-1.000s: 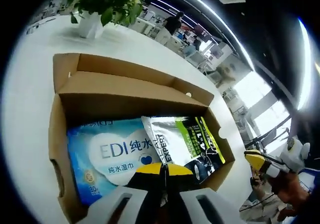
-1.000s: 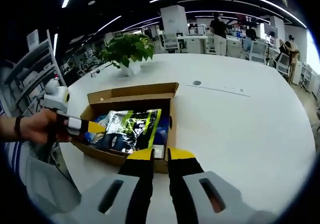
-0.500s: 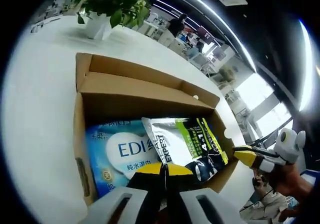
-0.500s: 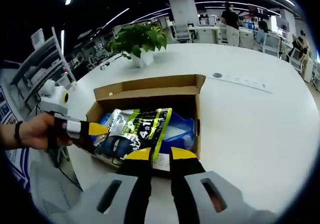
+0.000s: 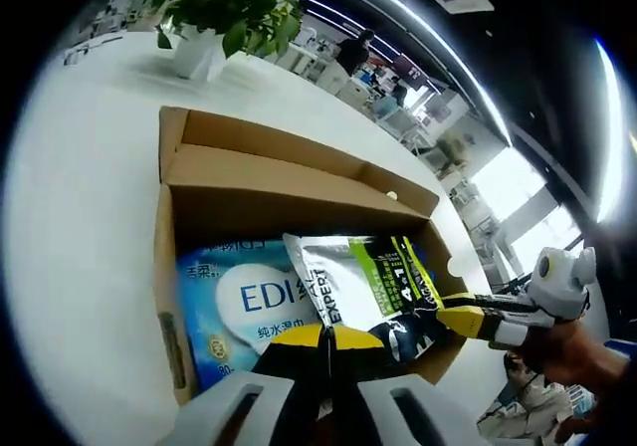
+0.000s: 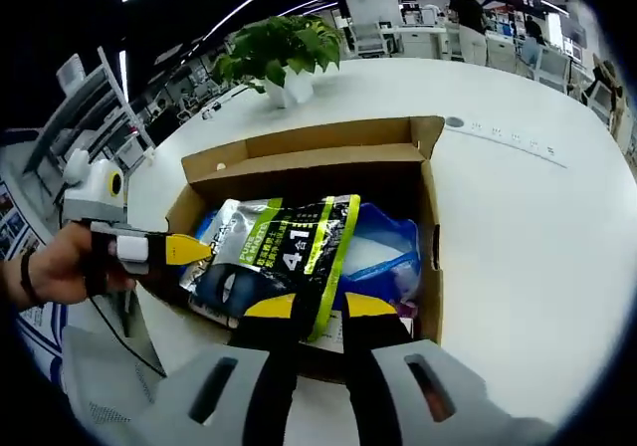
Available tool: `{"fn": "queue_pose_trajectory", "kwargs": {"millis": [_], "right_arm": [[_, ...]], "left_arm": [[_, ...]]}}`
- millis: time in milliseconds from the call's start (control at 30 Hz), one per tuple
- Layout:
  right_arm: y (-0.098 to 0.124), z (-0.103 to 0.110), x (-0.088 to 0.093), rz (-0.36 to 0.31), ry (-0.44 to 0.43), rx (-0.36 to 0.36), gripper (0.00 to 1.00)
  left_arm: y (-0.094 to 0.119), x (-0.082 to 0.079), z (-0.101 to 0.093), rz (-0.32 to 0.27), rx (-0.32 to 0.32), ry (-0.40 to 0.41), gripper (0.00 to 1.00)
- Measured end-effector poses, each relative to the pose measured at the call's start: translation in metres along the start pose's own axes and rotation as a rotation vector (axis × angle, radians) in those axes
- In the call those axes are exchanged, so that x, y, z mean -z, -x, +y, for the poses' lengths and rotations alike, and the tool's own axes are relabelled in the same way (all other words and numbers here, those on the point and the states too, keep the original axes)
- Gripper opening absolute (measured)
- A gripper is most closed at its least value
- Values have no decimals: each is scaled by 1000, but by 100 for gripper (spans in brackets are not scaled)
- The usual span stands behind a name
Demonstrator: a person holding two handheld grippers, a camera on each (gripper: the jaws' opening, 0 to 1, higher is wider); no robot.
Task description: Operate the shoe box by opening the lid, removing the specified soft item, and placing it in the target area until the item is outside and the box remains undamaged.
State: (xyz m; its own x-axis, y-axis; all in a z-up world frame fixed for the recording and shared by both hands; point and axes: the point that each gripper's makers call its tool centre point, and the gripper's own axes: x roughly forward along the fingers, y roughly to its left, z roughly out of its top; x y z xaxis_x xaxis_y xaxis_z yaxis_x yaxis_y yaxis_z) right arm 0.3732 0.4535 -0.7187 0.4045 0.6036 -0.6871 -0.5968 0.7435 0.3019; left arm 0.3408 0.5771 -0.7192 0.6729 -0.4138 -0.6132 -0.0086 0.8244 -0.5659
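Observation:
The cardboard shoe box (image 5: 289, 195) (image 6: 430, 217) stands open on the white table, its lid (image 5: 269, 137) folded back on the far side. Inside lie a blue wet-wipes pack (image 5: 239, 302) (image 6: 383, 252) and, partly over it, a silver, green and black soft pouch (image 5: 368, 277) (image 6: 284, 252). My left gripper (image 5: 323, 334) is shut just over the box's near wall, with nothing in it; in the right gripper view it (image 6: 194, 250) reaches in from the left. My right gripper (image 6: 320, 307) is open, its yellow tips on either side of the pouch's near edge; it (image 5: 448, 319) enters the left gripper view from the right.
A green plant in a white pot (image 5: 214, 18) (image 6: 284, 58) stands on the table behind the box. A small round mark (image 6: 455, 122) lies on the tabletop (image 6: 537, 227) to the right. Desks and people are far behind. A hand (image 6: 55, 272) holds the left gripper.
Both grippers have closed in on the box. The right gripper has come over the box's near wall to the pouch, and its jaws stand a little wider apart.

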Motion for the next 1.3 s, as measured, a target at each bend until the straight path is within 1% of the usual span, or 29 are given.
{"fn": "queue_pose_trajectory", "kwargs": {"millis": [67,133,200,267,400,600,700,767,1133,1200,1300], "right_arm": [[0,0,0,2,0,5,11],[0,-2,-1,-4,-2,11,8],[2,-2,-6,-25,-11,2,5],[5,3,-13,-53,-18,-26,2],[5,9,-16,-66,-20,-48,0],[7,14,-14,-66,-17,-60,0],[12,17,-15,-76,-19,-68,0],[14,16,-16,-85,-31,-71,0],[28,12,-20,-109,-40,-76,0],[31,10,-18,-106,-32,-72,0],[36,4,-19,-112,-42,-64,0]], "left_arm": [[0,0,0,1,-2,1,0],[1,0,-1,-1,-3,7,0],[2,0,-1,-2,-5,6,0],[2,-2,-3,-3,-8,2,0],[4,-5,-10,-16,-5,-4,0],[9,-11,-15,-33,-4,-10,0],[13,-14,-20,-43,-3,-24,0],[14,-15,-22,-47,-4,-32,0],[16,-17,-35,-53,2,-53,0],[15,-18,-38,-56,9,-51,0],[10,-16,-43,-50,12,-61,0]]}}
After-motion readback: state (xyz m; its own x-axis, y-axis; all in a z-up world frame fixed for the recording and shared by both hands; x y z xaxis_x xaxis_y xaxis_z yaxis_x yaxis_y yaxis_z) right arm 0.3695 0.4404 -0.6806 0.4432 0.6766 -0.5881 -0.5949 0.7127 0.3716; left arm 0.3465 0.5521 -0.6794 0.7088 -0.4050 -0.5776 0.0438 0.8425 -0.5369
